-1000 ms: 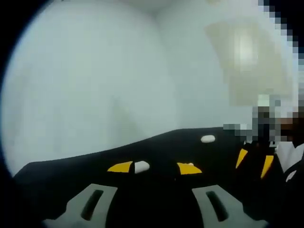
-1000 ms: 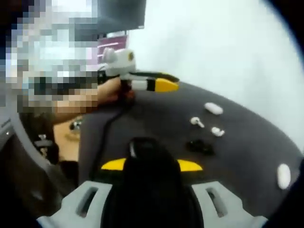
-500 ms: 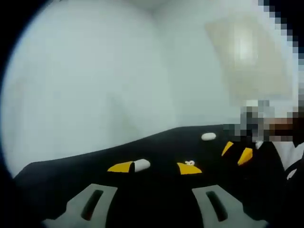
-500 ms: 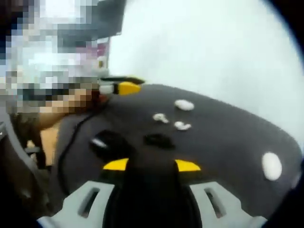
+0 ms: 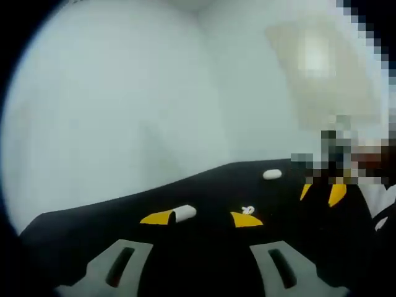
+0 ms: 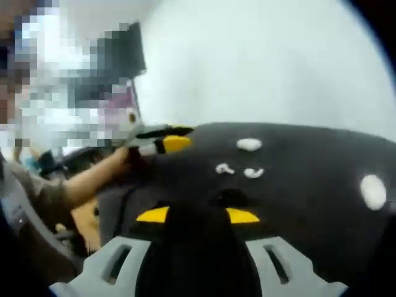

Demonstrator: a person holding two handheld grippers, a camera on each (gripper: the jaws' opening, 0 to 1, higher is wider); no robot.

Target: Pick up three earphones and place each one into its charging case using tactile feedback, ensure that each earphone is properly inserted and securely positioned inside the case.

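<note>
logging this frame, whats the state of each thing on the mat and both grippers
left gripper: open, nothing between its yellow tips, low over the black mat
right gripper: a dark thing sits between its yellow tips, grip unclear
white case: shut, lying on the mat
second white case: shut, lying apart at the mat's edge
two white earphones: loose on the mat, not in any case
dark thing just ahead of the right gripper: too blurred to tell

Black table, white earphones, cases
</note>
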